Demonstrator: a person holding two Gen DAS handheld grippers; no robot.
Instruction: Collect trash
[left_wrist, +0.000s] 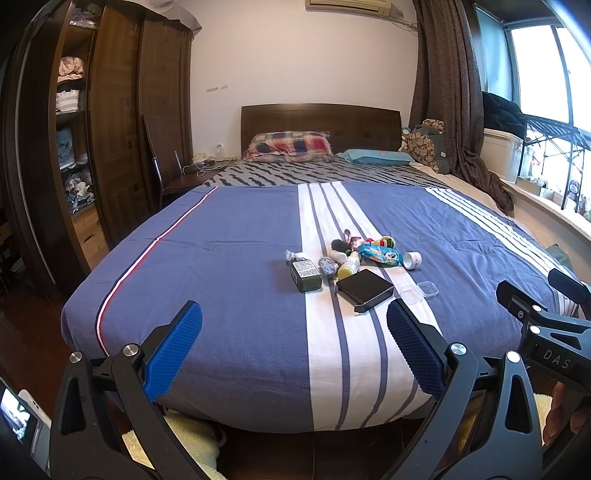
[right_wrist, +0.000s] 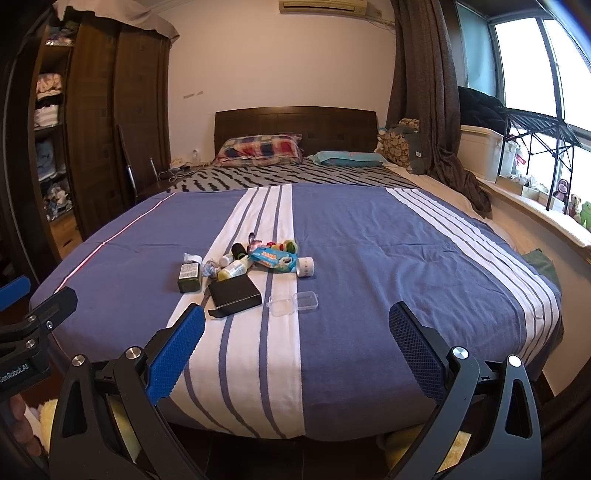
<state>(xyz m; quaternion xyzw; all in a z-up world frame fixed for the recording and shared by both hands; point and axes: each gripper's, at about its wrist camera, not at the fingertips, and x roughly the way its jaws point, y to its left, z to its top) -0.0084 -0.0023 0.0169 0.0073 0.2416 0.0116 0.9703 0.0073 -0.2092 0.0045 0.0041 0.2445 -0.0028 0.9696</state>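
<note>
A small heap of items lies mid-bed on the blue and white striped cover: a dark green box (left_wrist: 306, 276), a flat black box (left_wrist: 365, 289), a yellow bottle (left_wrist: 348, 268), a blue snack packet (left_wrist: 379, 254), a tape roll (left_wrist: 412, 260), a clear plastic case (left_wrist: 419, 291) and a crumpled white scrap (left_wrist: 291, 254). In the right wrist view I see the same black box (right_wrist: 235, 292), packet (right_wrist: 274, 260) and clear case (right_wrist: 294, 303). My left gripper (left_wrist: 294, 317) and right gripper (right_wrist: 296, 319) are both open and empty, held at the foot of the bed, short of the heap.
The bed (left_wrist: 236, 258) fills the middle, with pillows at the headboard (left_wrist: 320, 122). A dark wardrobe (left_wrist: 110, 129) stands left with a chair (left_wrist: 162, 173) beside it. A window ledge (right_wrist: 535, 218) with toys and a curtain (right_wrist: 424, 92) are right. Yellow fluffy slippers (left_wrist: 184, 435) lie below the bed's foot.
</note>
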